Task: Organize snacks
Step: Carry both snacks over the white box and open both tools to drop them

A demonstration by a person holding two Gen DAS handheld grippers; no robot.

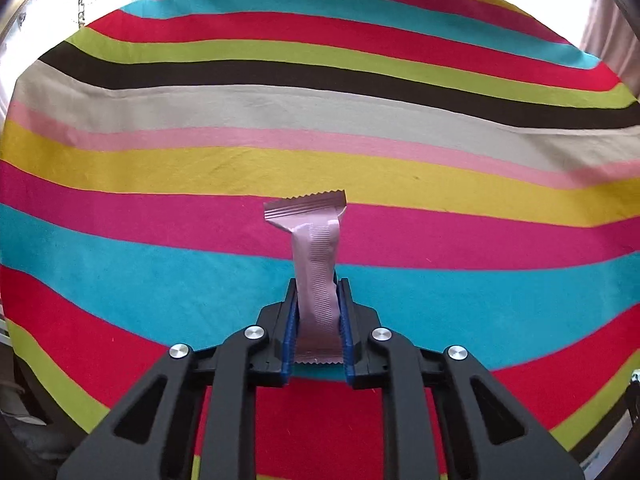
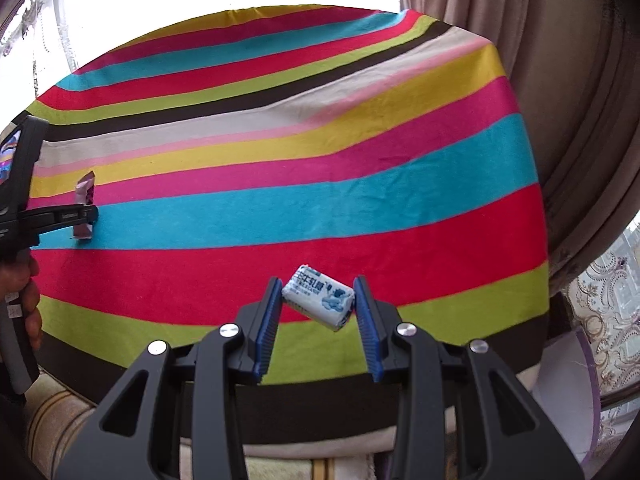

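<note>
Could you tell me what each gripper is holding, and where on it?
Left gripper: pink bar, by its lower half. Right gripper: white candy, by its two ends.

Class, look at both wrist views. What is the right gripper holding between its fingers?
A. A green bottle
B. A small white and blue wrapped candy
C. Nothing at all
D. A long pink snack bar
B: the right gripper pinches the white and blue candy; the pink snack bar is in the left gripper.

The white candy wrapper (image 2: 319,297) carries blue print, too blurred to read. The black gripper arm (image 2: 64,216) bears small white lettering, also illegible. No other text shows.
</note>
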